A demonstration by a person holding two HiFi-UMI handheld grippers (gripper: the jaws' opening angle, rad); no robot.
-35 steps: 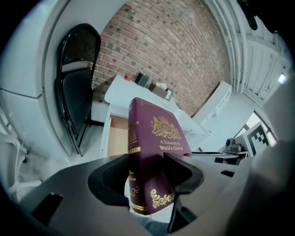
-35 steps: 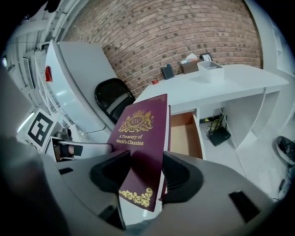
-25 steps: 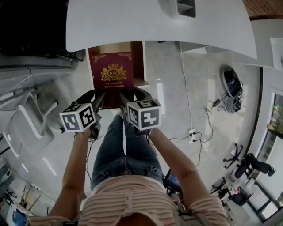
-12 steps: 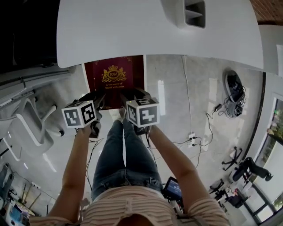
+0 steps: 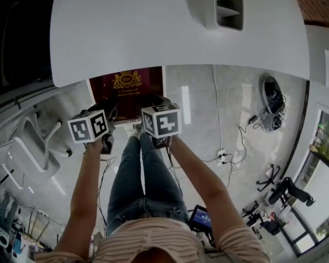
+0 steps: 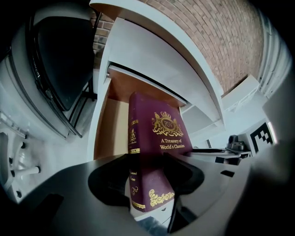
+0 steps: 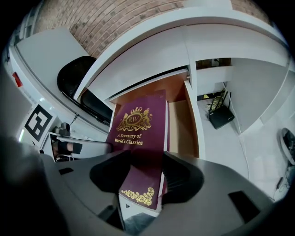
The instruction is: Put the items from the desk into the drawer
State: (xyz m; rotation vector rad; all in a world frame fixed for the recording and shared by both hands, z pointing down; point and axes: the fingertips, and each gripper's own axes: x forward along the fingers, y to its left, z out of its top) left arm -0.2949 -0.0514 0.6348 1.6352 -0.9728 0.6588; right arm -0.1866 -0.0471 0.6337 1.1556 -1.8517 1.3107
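A burgundy hardcover book [image 5: 126, 83] with a gold crest and the title "A Treasury of World's Classics" is held by its near end over the open wooden drawer [image 5: 165, 90] under the white desk [image 5: 154, 36]. My left gripper [image 5: 109, 112] is shut on the book's left, spine-side corner. My right gripper [image 5: 150, 107] is shut on its right corner. In the left gripper view the book [image 6: 156, 138] stands between the jaws of that gripper [image 6: 147, 173], with the drawer [image 6: 113, 133] behind. The right gripper view shows the book [image 7: 138, 133] in that gripper [image 7: 140, 177], slanting into the drawer [image 7: 182, 124].
A grey organiser [image 5: 221, 13] stands at the desk's far side. A white chair [image 5: 31, 144] is at the left, close to the drawer. Cables and a power strip [image 5: 223, 154] lie on the floor at the right. The person's legs [image 5: 139, 174] are below the drawer front.
Both grippers have sunk with the book and carried it toward the desk. The book's far end has slid under the desk edge, into the drawer opening.
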